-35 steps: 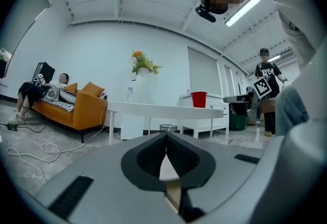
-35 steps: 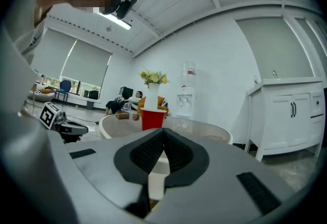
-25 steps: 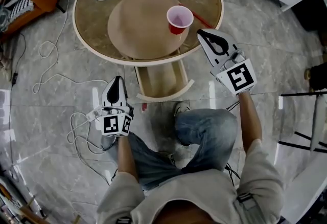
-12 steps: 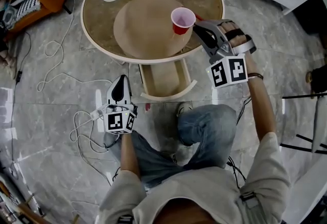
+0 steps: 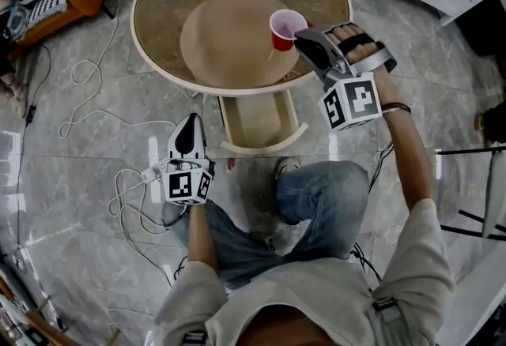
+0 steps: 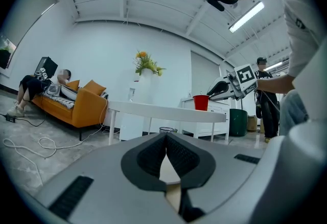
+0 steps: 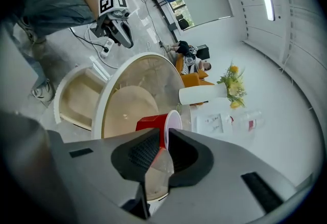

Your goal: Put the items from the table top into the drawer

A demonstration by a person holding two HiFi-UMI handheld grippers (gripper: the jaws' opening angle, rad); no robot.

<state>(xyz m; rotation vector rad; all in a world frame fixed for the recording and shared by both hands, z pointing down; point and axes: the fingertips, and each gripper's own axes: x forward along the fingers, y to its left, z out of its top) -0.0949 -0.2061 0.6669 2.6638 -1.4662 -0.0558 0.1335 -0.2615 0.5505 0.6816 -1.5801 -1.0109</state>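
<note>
Red plastic with a white inside: the cup [image 5: 285,28] stands upright on the round desk [image 5: 158,36], right at the tips of the right hand-held gripper [image 5: 300,38]. That gripper is rolled onto its side and tilted a little downward. Its jaws have just been opening and now stand partly apart. The cup's rim sits at the mouth of the gap between them, and the pads are not pressing on it. The open drawer [image 5: 257,119] lies below and behind this gripper, under the desk's near edge. The left hand-held gripper [image 5: 190,122] hangs low, well away from the desk, its jaws together on nothing.

To take the cup well, I judge that one jaw should go inside the rim and one outside, deep enough for the pads to meet the wall rather than the lip. The close should be gentle, since thin plastic is likely to buckle or tip if squeezed hard or nudged sideways. Lift straight up before swinging back toward the drawer.
</note>
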